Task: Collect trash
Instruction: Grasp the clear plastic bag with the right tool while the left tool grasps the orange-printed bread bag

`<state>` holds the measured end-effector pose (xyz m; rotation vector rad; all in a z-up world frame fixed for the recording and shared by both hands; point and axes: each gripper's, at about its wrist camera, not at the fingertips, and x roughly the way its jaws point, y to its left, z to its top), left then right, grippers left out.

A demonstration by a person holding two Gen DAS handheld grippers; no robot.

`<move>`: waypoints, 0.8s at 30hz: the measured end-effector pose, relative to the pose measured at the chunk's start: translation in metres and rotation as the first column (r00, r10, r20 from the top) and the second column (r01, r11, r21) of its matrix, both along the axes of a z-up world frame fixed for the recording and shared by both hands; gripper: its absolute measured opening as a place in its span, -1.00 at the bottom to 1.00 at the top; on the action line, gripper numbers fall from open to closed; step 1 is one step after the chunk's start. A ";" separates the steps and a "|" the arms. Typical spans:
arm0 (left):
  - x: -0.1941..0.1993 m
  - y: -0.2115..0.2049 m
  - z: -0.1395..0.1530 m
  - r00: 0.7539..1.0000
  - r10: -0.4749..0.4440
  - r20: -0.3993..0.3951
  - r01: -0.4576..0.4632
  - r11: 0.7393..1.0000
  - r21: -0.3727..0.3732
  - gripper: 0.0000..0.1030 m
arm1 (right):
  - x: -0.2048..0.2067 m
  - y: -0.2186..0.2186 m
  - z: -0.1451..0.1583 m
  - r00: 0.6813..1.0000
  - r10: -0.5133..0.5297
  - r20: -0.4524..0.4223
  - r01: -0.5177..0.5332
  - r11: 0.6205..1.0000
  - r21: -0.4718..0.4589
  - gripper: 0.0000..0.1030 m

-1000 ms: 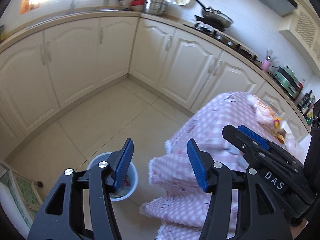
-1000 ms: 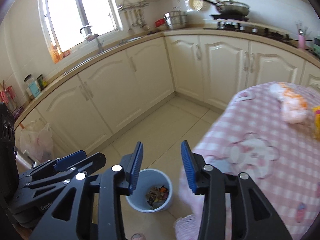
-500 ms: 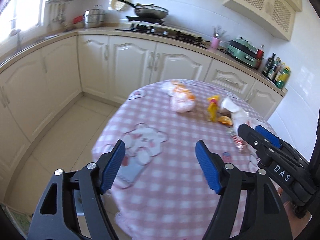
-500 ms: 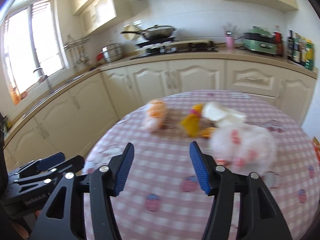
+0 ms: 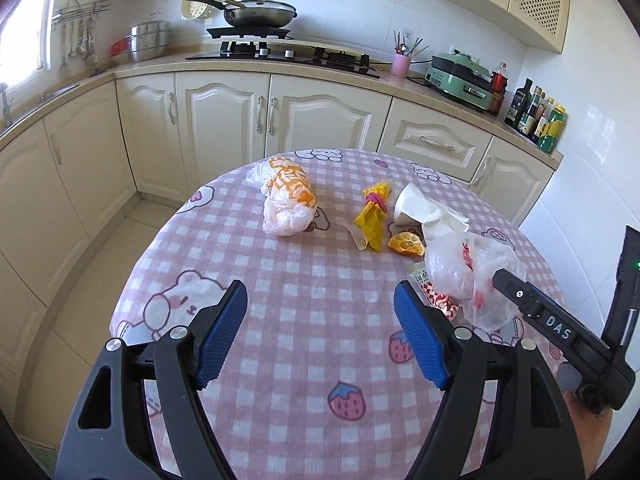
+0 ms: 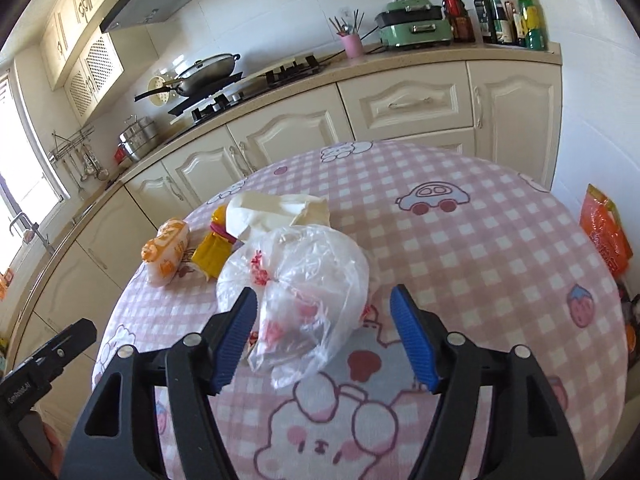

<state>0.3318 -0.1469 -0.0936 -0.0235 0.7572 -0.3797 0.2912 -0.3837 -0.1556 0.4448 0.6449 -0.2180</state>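
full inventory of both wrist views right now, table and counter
table: 1, pink check cloth, centre
orange-print bag: 1, white and orange, far left
yellow wrapper: 1, yellow, mid table
white paper cup: 1, on its side
orange peel: 1, beside cup
clear plastic bag: 1, red print, in front of right tool
red-white wrapper: 1, partly under clear bag
wok: 1, on stove
green appliance: 1, counter
bottles: several, counter end
left tool: open, empty
right tool: open, jaws just widened, astride clear bag, no grip
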 end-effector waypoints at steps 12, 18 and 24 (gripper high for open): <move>0.049 0.010 -0.010 0.999 0.053 -0.014 -0.053 0.998 -0.032 0.41 | 0.014 0.027 0.035 0.991 0.069 0.113 -0.060 0.995 -0.083 -0.85; 0.069 0.010 -0.016 0.998 0.057 -0.028 -0.059 0.996 -0.065 0.41 | 0.031 0.055 0.072 0.973 0.123 0.193 -0.092 0.983 -0.162 -0.87; 0.086 0.004 -0.022 0.998 0.055 -0.034 -0.058 0.994 -0.088 0.41 | 0.066 0.071 0.077 0.967 0.140 0.212 -0.103 0.979 -0.176 -0.87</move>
